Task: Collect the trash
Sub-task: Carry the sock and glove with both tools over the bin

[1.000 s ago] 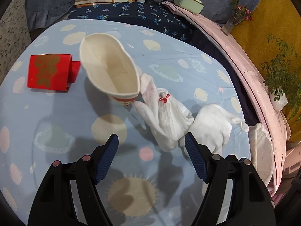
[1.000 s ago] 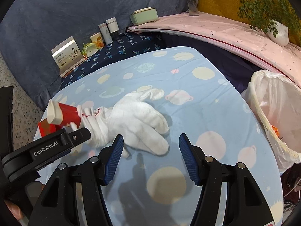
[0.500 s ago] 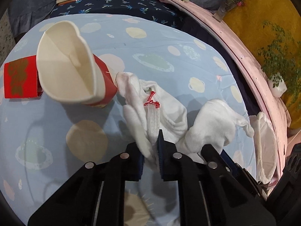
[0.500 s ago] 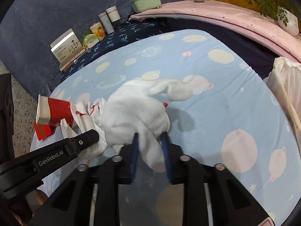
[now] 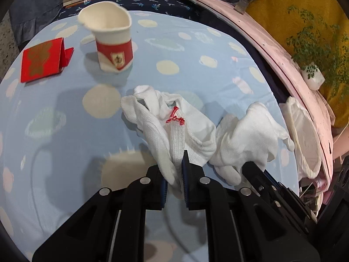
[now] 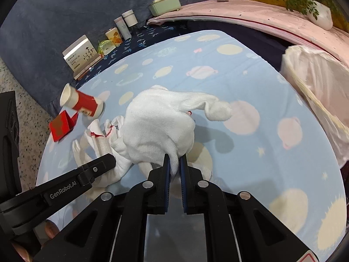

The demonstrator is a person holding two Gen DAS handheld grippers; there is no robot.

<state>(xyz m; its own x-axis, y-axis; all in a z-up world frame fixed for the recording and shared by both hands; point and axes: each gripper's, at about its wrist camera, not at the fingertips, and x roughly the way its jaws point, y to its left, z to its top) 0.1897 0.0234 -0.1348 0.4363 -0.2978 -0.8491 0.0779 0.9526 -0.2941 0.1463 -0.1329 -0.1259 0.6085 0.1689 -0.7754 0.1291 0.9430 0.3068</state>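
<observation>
My left gripper (image 5: 175,174) is shut on a white knit glove with a red-stitched cuff (image 5: 172,122), lifted off the blue cloth. My right gripper (image 6: 174,166) is shut on a second white glove (image 6: 159,122), also raised; this glove shows in the left wrist view (image 5: 246,135), and the first glove shows in the right wrist view (image 6: 98,137). A red and white paper cup (image 5: 113,43) stands farther back; in the right wrist view (image 6: 81,103) it looks tilted. A red folded card (image 5: 43,60) lies left of it.
A white-lined trash bag (image 6: 316,100) hangs open at the table's right edge, also in the left wrist view (image 5: 303,135). Boxes and bottles (image 6: 104,41) line the dark cloth at the back. A potted plant (image 5: 312,74) stands on the pink ledge.
Both grippers closed from open onto the gloves and lifted them. The cup, earlier leaning beside the cuffed glove, now stands apart farther back.
</observation>
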